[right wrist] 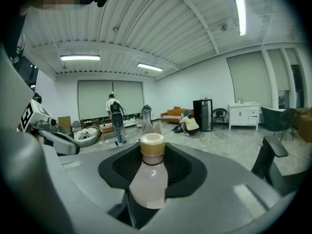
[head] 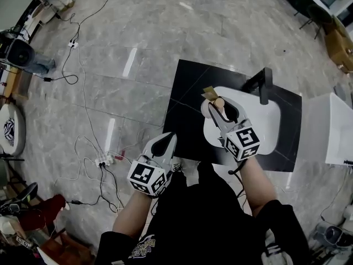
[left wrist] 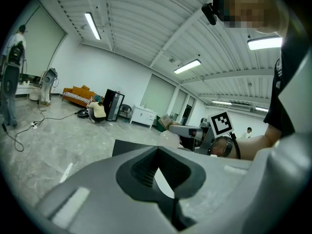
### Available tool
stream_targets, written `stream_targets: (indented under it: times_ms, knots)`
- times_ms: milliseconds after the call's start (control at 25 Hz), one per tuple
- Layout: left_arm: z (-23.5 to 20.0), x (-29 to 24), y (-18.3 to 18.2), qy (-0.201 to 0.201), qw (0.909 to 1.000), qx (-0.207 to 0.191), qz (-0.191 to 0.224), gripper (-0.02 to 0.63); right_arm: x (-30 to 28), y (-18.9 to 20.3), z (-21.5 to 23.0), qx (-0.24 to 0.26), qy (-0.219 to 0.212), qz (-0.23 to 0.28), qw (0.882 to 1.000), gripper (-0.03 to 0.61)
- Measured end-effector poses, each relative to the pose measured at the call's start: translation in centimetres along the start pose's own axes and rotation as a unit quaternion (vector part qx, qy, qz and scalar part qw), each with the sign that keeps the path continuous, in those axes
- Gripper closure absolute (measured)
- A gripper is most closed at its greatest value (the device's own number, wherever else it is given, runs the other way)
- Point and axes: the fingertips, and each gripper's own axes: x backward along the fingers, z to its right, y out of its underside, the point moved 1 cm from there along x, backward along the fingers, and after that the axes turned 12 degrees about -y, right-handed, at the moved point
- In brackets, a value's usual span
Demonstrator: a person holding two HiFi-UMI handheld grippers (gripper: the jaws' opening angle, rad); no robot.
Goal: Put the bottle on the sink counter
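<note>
Grey marble floor (head: 138, 48), right hand-held gripper (head: 216, 110) clamping pale, tan-capped bottle (right wrist: 148, 179)

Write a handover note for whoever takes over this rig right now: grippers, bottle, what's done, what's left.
Right hand-held gripper: shut on the pale plastic bottle with a tan cap, held at the left edge of the white sink basin.
Left hand-held gripper: shut, empty, by the near-left corner of the black sink counter.
Done: bottle is gripped.
Left: set it upright on the counter, open the jaws, back away.
</note>
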Motion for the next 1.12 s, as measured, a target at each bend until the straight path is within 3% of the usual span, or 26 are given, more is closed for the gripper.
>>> stream_targets:
  times_ms: [880, 1120]
  knots:
    - [0.4, -4.2, 2.6, -0.031, 0.9993, 0.008, -0.019, 0.614, -6.1, 5.1, 5.5, -0.003, -0.038, -0.028, 0.999, 0.413]
    - [-1.2, -5.5, 2.1, -0.035, 0.9987, 0.019, -0.031, 0.614, -9.2, 5.3, 6.3, -0.006, -0.047, -0.044, 0.998, 0.413]
